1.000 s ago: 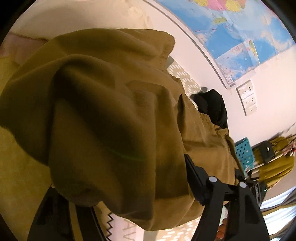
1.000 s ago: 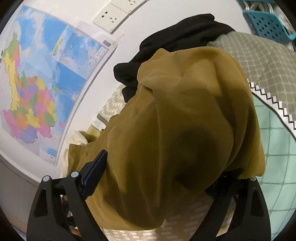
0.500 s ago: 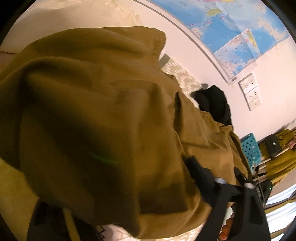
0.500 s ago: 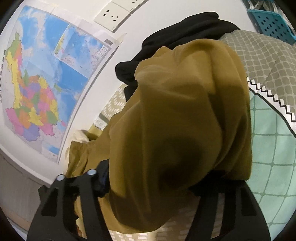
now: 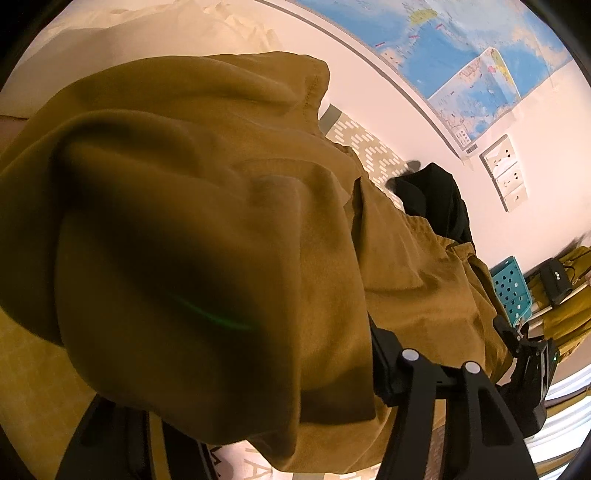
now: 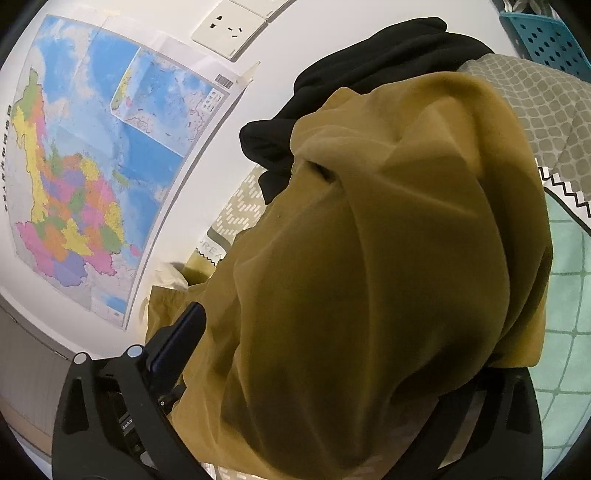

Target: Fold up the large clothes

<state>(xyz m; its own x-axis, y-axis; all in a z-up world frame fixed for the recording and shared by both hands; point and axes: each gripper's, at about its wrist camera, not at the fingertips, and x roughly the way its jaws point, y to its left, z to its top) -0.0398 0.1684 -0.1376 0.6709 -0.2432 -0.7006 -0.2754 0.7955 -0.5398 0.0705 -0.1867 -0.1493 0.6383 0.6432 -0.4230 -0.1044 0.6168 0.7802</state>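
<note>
The black fingers (image 5: 384, 365) of the left gripper (image 5: 236, 406) are draped by a bulky mustard-yellow woven garment (image 5: 207, 236). Only the right-hand finger is seen, lying against the cloth; its mate is hidden under the folds. The jaws have just been closing with the cloth between them, but whether it is pinched cannot be told.

The fingers (image 6: 181, 339) of the right gripper (image 6: 325, 373) are set wide apart, and the jaws have just been opening. The same garment (image 6: 388, 258) bulges between them. The left-hand finger lies beside the cloth, while the right-hand one is covered, so a firm clamp cannot be confirmed.

The garment is seen as one thick, softly creased bundle, heaped in rounded folds. A stitched hem is visible at its upper edge in the left view, and a gathered band further along. It is held up across both grippers, above a bed cover (image 6: 554, 107) patterned in grey lattice and mint-green squares with a black-and-white zigzag border.

One black garment (image 6: 369, 62) is heaped beyond the mustard one, against the white wall. One colourful wall map (image 6: 92, 155) is fixed there. In the left view three white wall sockets (image 5: 506, 173) are counted in a row. One teal perforated plastic basket (image 6: 546, 33) is seen at the far edge. More mustard-coloured cloth (image 5: 569, 306) is seen beside the basket in the left view, with a small black bag (image 5: 554, 280) against it.
</note>
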